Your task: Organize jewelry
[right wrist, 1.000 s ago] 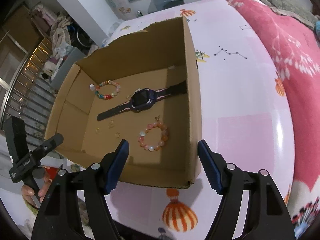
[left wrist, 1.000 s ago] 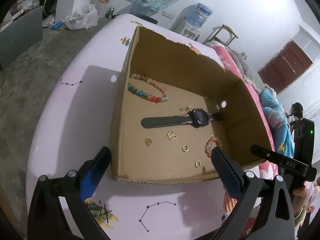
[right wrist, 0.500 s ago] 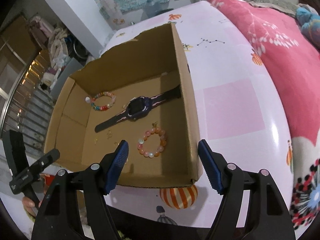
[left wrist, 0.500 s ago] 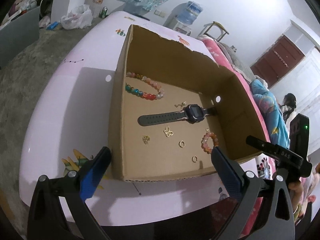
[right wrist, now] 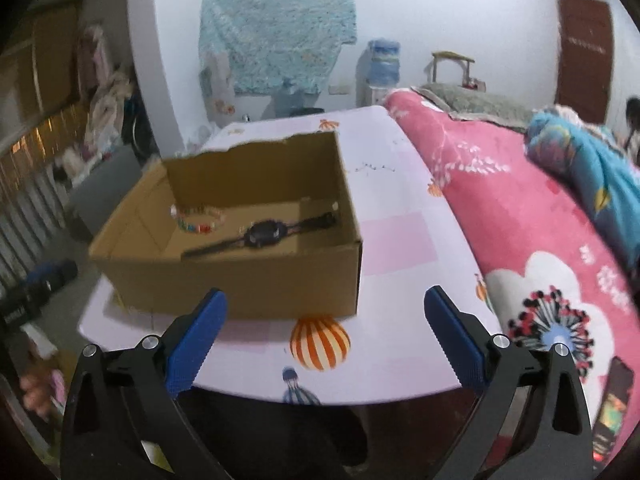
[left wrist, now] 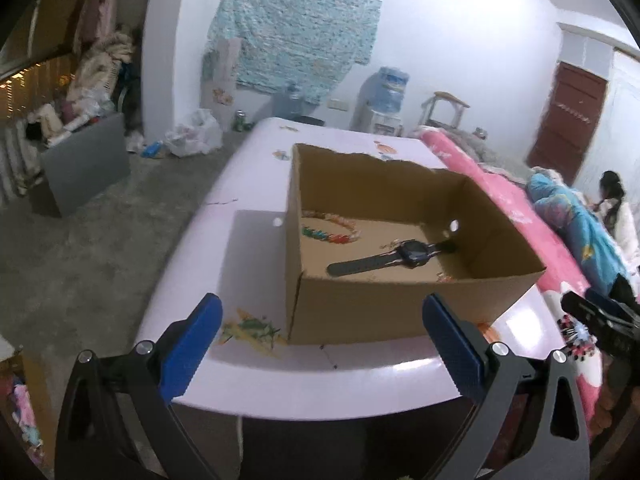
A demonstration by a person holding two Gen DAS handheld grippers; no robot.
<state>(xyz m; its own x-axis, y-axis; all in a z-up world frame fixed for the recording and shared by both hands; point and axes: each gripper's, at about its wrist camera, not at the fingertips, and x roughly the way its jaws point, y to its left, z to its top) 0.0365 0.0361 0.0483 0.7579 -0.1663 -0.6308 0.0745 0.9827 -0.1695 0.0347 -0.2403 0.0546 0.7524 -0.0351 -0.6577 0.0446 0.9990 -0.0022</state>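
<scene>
Left claw (left wrist: 322,332) and right claw (right wrist: 326,326), both spread apart and empty, hovered level before the cardboard box (left wrist: 384,304) on the table (left wrist: 248,364).

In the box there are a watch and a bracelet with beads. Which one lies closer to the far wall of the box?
The multicoloured bead bracelet, in the far left corner of the cardboard box. The dark watch lies nearer the middle of the floor, closer to the grippers.

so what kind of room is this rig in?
Looks like a lived-in home room, probably a bedroom: a bed with a pink floral blanket beside the table, a water dispenser at the wall, piled clothes.
</scene>
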